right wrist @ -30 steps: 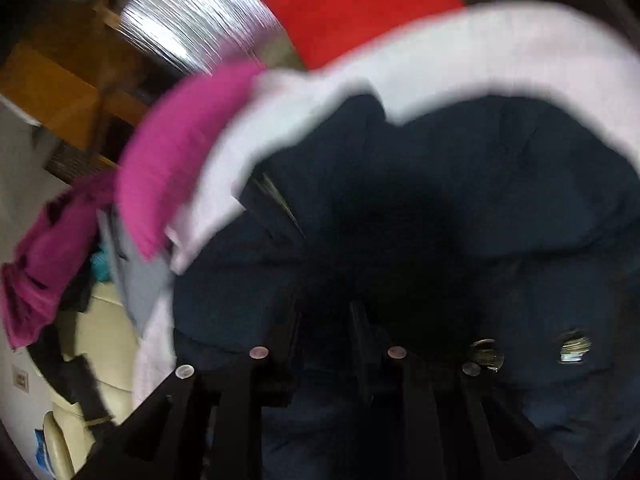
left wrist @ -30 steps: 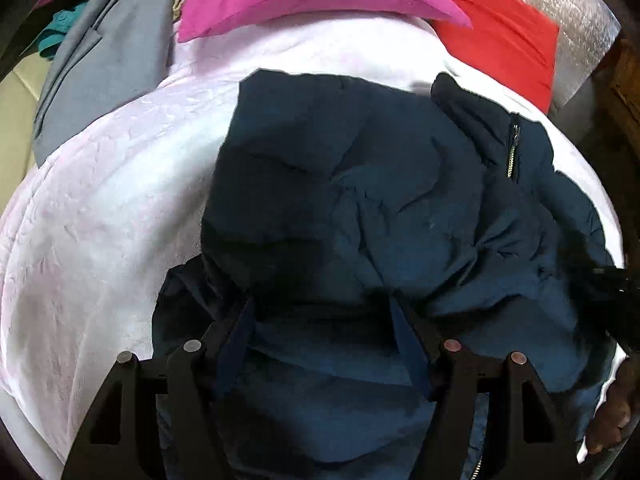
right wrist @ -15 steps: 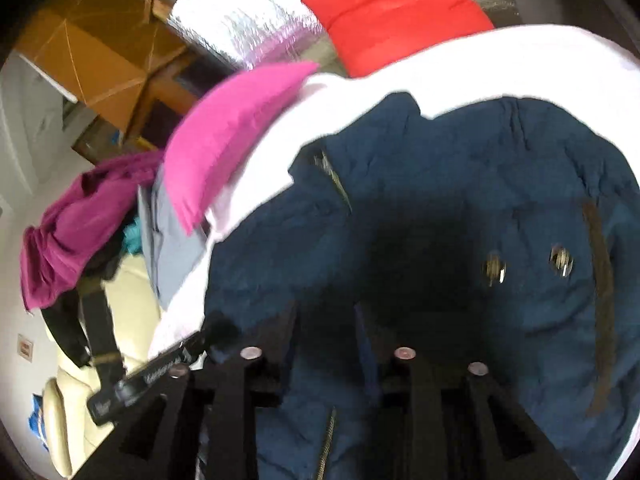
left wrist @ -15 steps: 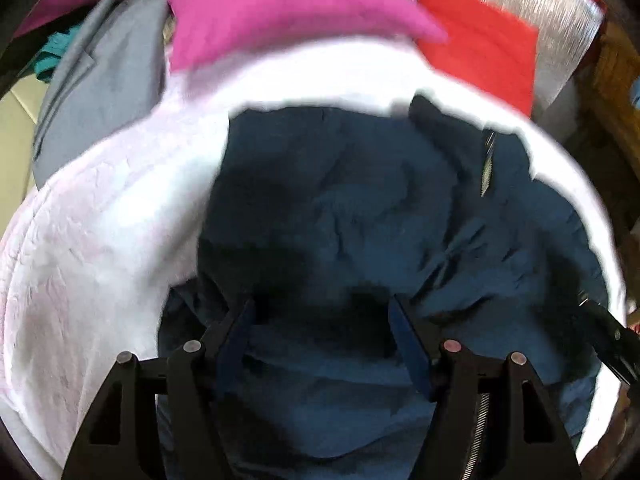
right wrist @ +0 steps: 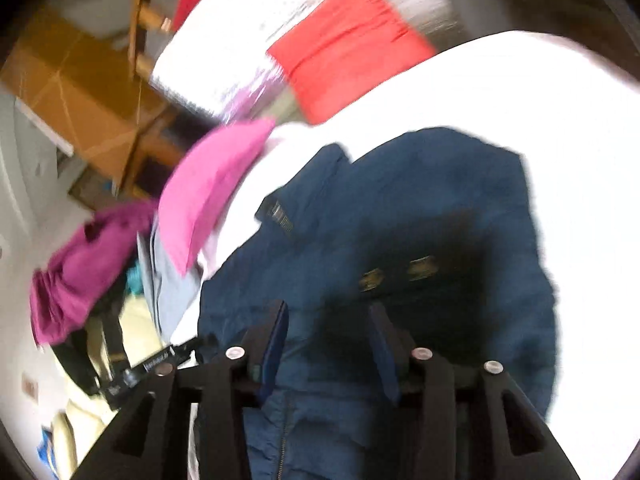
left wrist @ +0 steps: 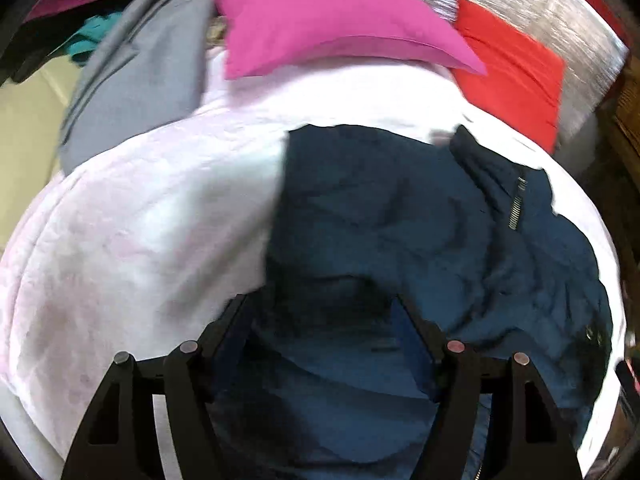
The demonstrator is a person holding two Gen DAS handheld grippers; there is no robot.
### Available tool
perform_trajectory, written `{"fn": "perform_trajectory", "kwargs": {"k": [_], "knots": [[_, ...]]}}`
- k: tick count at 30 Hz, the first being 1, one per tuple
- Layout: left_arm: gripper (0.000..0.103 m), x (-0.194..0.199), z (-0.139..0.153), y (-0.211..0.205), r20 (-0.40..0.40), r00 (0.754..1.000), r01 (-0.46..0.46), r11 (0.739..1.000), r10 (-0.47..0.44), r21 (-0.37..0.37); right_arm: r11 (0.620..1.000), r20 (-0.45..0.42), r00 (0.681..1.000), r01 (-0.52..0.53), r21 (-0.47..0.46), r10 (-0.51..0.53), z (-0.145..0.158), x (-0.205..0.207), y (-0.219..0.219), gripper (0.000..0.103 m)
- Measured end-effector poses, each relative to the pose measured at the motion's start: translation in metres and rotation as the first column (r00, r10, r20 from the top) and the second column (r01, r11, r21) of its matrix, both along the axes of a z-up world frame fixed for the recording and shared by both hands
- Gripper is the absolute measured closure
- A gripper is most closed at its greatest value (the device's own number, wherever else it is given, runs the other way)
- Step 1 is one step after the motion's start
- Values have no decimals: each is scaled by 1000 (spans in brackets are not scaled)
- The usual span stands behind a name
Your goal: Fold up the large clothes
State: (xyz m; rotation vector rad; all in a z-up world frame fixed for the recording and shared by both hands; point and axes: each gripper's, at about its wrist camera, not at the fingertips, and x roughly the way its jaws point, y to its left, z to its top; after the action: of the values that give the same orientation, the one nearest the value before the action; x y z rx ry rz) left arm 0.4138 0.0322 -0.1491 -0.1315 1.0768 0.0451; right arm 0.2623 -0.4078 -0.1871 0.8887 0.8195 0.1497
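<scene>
A navy blue jacket (left wrist: 400,220) lies crumpled on a pale bed cover (left wrist: 140,220), its collar and zipper (left wrist: 516,208) towards the far right. My left gripper (left wrist: 320,312) hovers over the jacket's near part with its jaws wide and opening; no cloth is pinched between them. In the right wrist view the jacket (right wrist: 440,208) shows two metal snaps. My right gripper (right wrist: 328,312) hangs above its near edge, jaws opening with only the jacket's surface below them. The picture is motion-blurred.
A pink pillow (left wrist: 320,20) and a red pillow (left wrist: 512,68) lie at the bed's far end against a silver foil sheet (left wrist: 540,8). A grey garment (left wrist: 140,72) drapes at the far left. Beyond the bed are a magenta garment (right wrist: 76,280) and wooden furniture (right wrist: 60,92).
The right gripper's jaws have spread apart and it has pulled back and up, so more of the jacket shows. The left gripper has lifted a little; the jacket now sits further right in its view.
</scene>
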Motion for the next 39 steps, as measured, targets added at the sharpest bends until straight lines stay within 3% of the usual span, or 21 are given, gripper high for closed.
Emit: {"fn": "perform_trajectory", "kwargs": {"k": [6,7,9,10,12,14,15,18,22,25,27,31,33,34,39], "knots": [[31,13,-28,5,-104,994,-18,1000,20,25,999,-113,993,-10,36,14,-40,-1,5,57],[31,13,-27,3,-102,995,-12,999,15,35,999,-139,990,-14,29,18,-49,5,10,60],[31,18,-27,1,-100,995,-2,999,6,46,1000,-164,986,-9,11,11,-64,11,13,80],[31,18,-27,1,-101,995,-4,999,8,41,999,-161,987,0,35,5,-66,10,11,80],[31,19,-27,3,-97,995,-10,1000,13,24,998,-157,988,11,70,0,-61,6,6,80],[31,18,-24,9,-83,996,-23,1000,24,18,999,-129,991,29,32,-24,-47,1,1,80],[31,16,-19,13,-73,997,-34,999,36,25,999,-107,993,44,17,-42,-40,-2,-3,75],[31,15,-13,20,-45,997,-65,996,68,61,998,-66,996,65,22,-64,-30,-9,-19,76],[31,20,-27,16,-93,994,-44,996,52,83,1000,-209,978,15,-21,-19,-62,15,-4,77],[31,19,-32,8,-97,995,-14,992,26,124,999,-196,980,23,-29,-28,-62,18,0,77],[31,18,-27,12,-89,996,-20,994,29,110,1000,-192,981,17,-19,-21,-54,16,-3,77],[31,14,-13,26,-41,997,-63,996,65,57,993,-104,988,114,-13,-114,-30,-2,-27,76],[31,12,-8,30,-18,997,-77,996,78,54,982,-72,979,190,12,-189,-28,-8,-42,66],[31,12,-7,32,-14,996,-85,995,86,51,976,-63,975,213,36,-211,-29,-7,-49,66],[31,20,-26,29,-87,993,-74,994,81,81,960,-73,967,250,123,-243,-49,14,-49,66]]}}
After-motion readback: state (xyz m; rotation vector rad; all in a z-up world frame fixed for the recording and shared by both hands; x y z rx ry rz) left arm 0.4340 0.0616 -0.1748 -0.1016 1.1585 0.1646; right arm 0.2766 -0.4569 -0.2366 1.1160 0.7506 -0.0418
